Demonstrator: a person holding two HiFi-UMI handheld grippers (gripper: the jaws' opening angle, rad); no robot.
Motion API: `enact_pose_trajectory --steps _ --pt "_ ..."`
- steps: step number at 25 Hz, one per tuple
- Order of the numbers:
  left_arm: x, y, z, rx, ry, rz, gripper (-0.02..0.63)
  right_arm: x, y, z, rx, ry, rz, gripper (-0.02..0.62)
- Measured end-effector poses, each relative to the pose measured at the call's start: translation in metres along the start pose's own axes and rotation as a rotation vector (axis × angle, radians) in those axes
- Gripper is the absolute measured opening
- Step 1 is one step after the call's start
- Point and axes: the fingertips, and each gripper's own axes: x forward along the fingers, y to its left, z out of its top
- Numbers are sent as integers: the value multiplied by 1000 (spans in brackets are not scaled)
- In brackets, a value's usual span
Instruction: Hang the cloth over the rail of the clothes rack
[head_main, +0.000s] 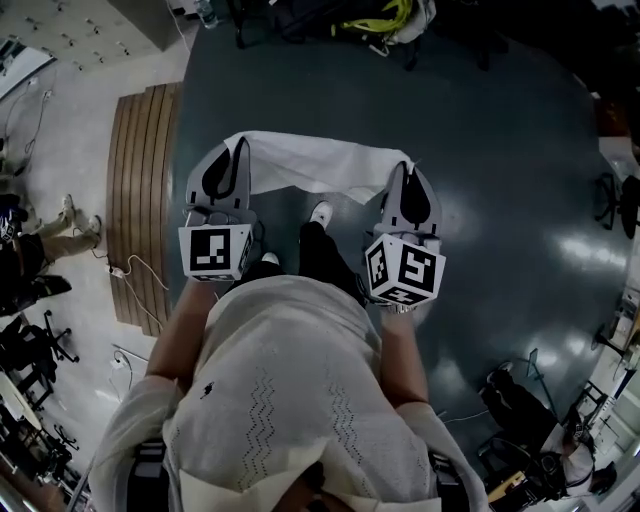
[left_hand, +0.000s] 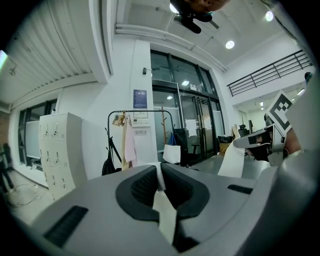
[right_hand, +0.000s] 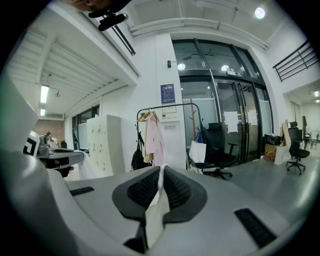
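The left gripper (left_hand: 160, 172) and the right gripper (right_hand: 161, 175), grey with ribbed black pads, are each clamped on one end of the thin white cloth (head_main: 318, 168). The cloth stretches between them as a soft band. The clothes rack (right_hand: 169, 106), of black tube with rounded corners, stands well apart ahead.

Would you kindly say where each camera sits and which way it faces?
Head view: on the person's head, facing steeply down; shows torso, arms, left gripper and right gripper holding a white fabric cloth.
Left gripper view: on that gripper, facing a black metal clothes rack; own jaws pinch the cloth.
Right gripper view: on its gripper, jaws on cloth.
Shared: both gripper views face the rack.
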Motion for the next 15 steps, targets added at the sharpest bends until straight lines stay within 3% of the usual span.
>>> enact_pose_trajectory --steps 8,15 --pt "82 -9 9 -20 8 86 18 88 -51 16 -15 3 79 34" --pt "125 -6 15 -40 13 88 18 128 -63 23 -15 24 81 34"
